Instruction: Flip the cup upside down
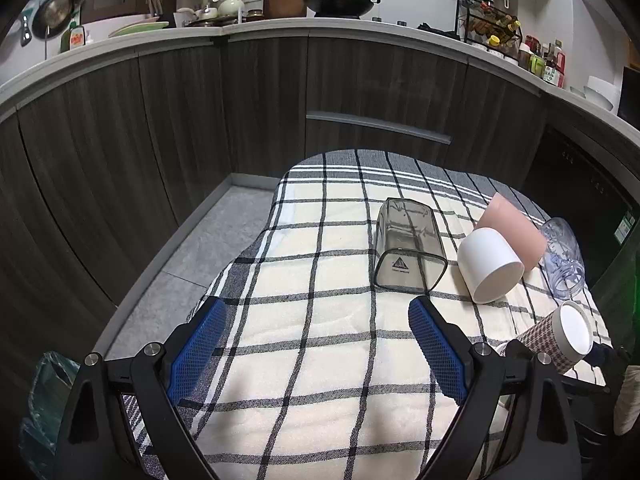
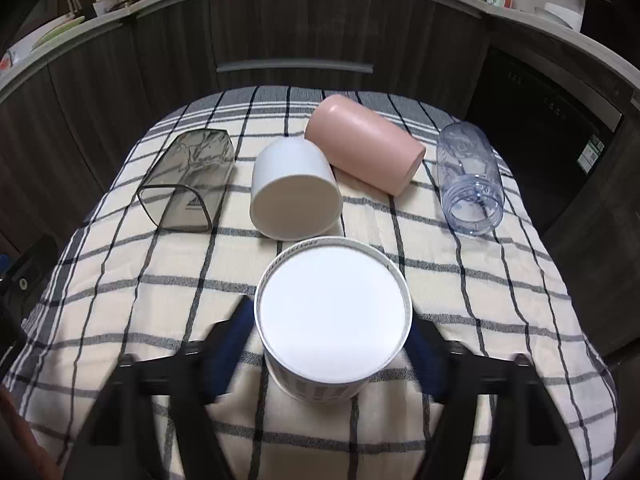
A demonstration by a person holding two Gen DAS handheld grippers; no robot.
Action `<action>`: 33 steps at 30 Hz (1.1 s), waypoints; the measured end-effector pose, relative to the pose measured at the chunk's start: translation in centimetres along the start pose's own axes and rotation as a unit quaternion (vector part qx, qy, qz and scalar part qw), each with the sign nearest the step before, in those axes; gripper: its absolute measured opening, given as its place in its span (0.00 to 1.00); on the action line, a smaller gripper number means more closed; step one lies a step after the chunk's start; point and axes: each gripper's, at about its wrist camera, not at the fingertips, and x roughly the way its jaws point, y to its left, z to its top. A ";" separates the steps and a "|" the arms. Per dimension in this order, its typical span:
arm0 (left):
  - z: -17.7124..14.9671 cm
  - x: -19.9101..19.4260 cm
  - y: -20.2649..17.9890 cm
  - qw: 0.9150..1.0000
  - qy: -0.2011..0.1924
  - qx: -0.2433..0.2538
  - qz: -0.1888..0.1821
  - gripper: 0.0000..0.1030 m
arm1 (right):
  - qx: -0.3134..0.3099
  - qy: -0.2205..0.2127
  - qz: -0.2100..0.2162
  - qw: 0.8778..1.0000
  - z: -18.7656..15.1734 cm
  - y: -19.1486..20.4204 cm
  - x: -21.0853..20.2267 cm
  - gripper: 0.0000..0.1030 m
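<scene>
The houndstooth paper cup point(image 2: 334, 320), pinched in the right gripper point(image 2: 332, 344) at six o'clock above the counter point(image 2: 500, 320), looks light and crushable: squeeze its wall gently. The left gripper point(image 1: 316, 344) is spread, empty.

The right gripper's fingers point(image 2: 230, 344) are blurred and partly hidden behind the paper cup point(image 2: 334, 316). The cup's mouth cannot be seen.

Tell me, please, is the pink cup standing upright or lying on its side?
On its side. The pink cup lies tipped on the checked cloth, its flat end facing the right front, behind the white cup.
</scene>
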 end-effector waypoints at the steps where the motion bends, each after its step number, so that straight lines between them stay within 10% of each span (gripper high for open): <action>1: 0.0 0.0 0.0 1.000 0.001 0.000 0.000 0.91 | 0.001 -0.001 -0.002 1.000 0.0 0.0 -0.1 0.83; 33: 1.5 -11.2 -3.1 0.998 -0.041 0.016 -0.039 0.99 | 0.020 -0.149 0.011 0.989 0.1 -5.2 -15.7 0.98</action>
